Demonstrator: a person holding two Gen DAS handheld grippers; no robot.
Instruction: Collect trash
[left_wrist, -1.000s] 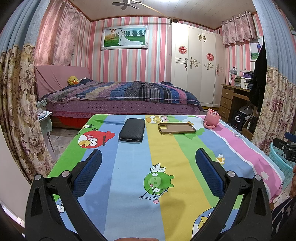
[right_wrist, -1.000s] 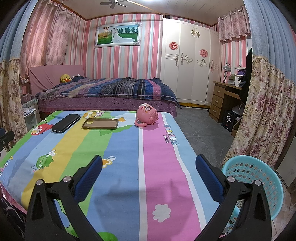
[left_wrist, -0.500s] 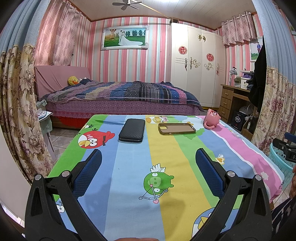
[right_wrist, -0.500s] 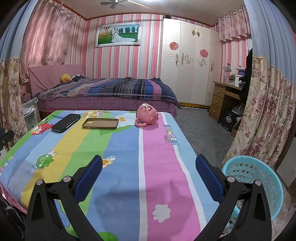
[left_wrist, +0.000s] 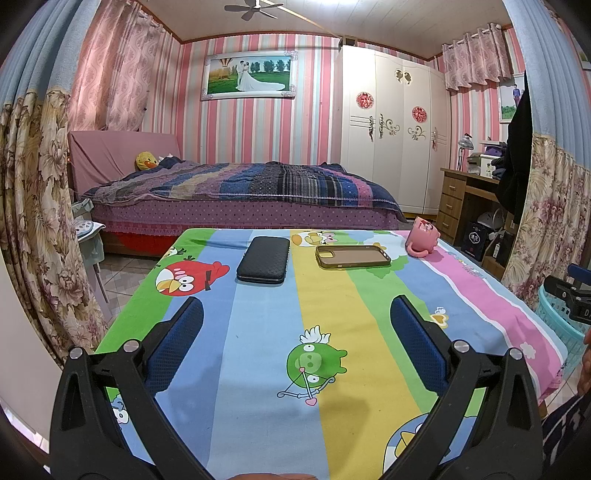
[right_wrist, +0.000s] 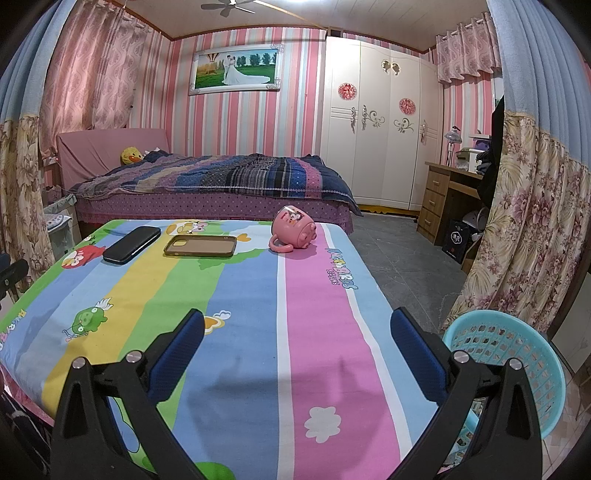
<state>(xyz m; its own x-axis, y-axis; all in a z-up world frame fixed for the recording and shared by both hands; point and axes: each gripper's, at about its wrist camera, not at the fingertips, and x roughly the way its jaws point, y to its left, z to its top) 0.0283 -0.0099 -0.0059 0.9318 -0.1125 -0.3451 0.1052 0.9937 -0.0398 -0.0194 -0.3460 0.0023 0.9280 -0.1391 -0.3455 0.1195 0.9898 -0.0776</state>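
A table with a striped cartoon cloth (left_wrist: 258, 332) holds a black wallet-like case (left_wrist: 263, 259), a brown phone case (left_wrist: 352, 256) and a pink mug on its side (left_wrist: 422, 239). The same three show in the right wrist view: black case (right_wrist: 132, 244), phone case (right_wrist: 200, 246), mug (right_wrist: 293, 228). A light blue basket (right_wrist: 506, 369) stands on the floor right of the table, its edge also in the left wrist view (left_wrist: 557, 317). My left gripper (left_wrist: 295, 321) is open and empty above the near table. My right gripper (right_wrist: 297, 334) is open and empty over the pink stripe.
A bed (left_wrist: 240, 192) stands beyond the table, a white wardrobe (left_wrist: 391, 136) and a wooden desk (left_wrist: 465, 199) at the right. Floral curtains (right_wrist: 532, 229) hang at both sides. The other gripper's tip shows at the right edge (left_wrist: 569, 295).
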